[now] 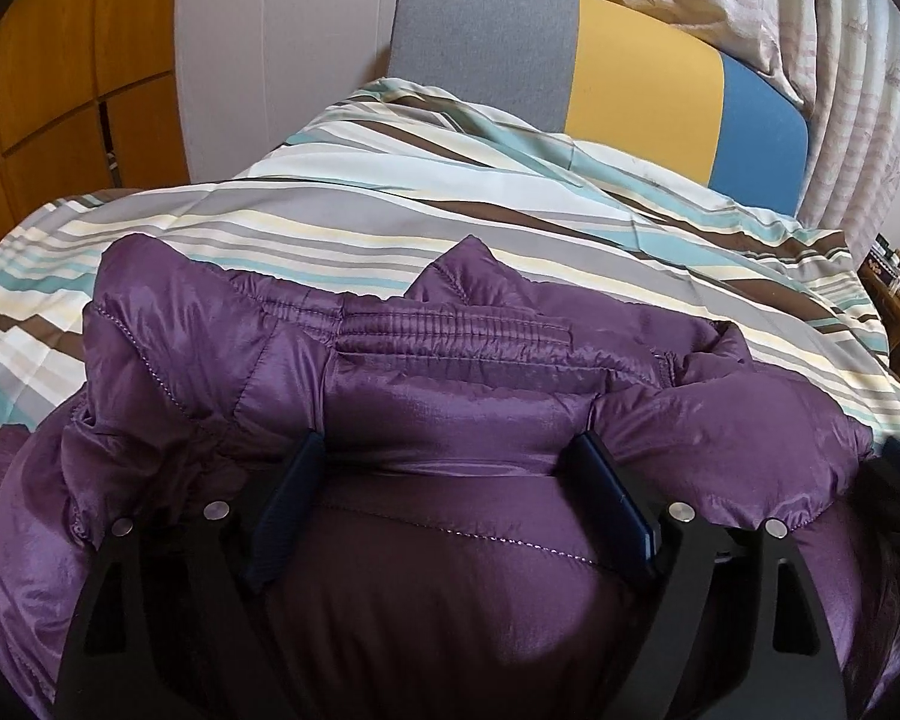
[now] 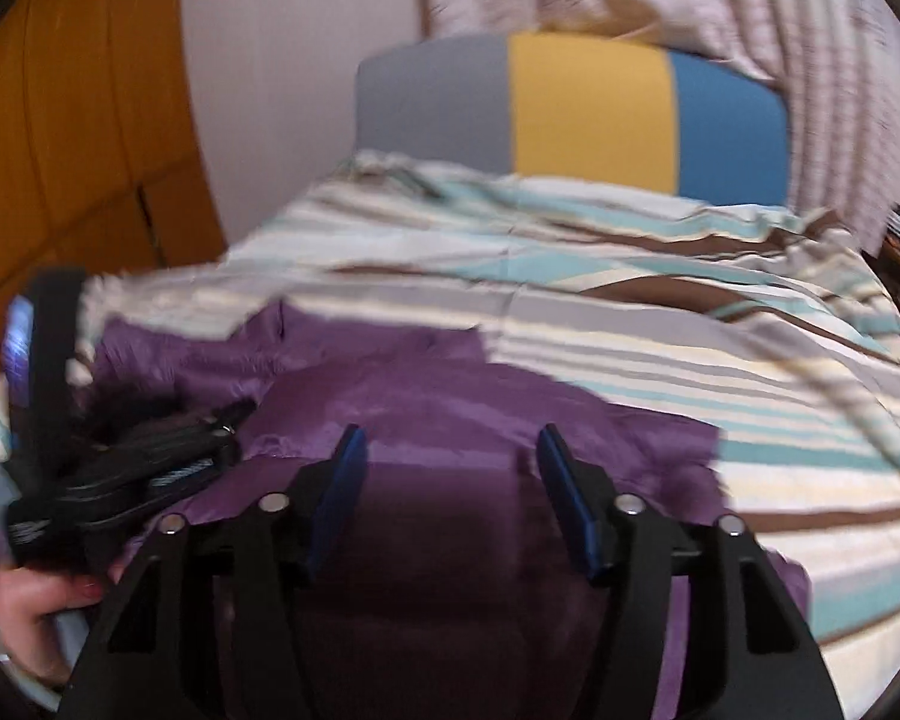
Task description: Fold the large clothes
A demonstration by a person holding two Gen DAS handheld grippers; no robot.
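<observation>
A bed [image 1: 510,222] covered in a striped sheet of white, grey, teal and brown fills most of both views, with a headboard [image 1: 630,78] in grey, yellow and blue blocks at its far end. A puffy purple jacket [image 1: 450,396] lies bunched on the near part of the bed. The left claw [image 1: 450,468] rests low against the jacket, its fingers spread wide apart with fabric bulging between them. The right claw [image 2: 450,456] hovers over the jacket, fingers also apart, gripping nothing; this view is blurred.
</observation>
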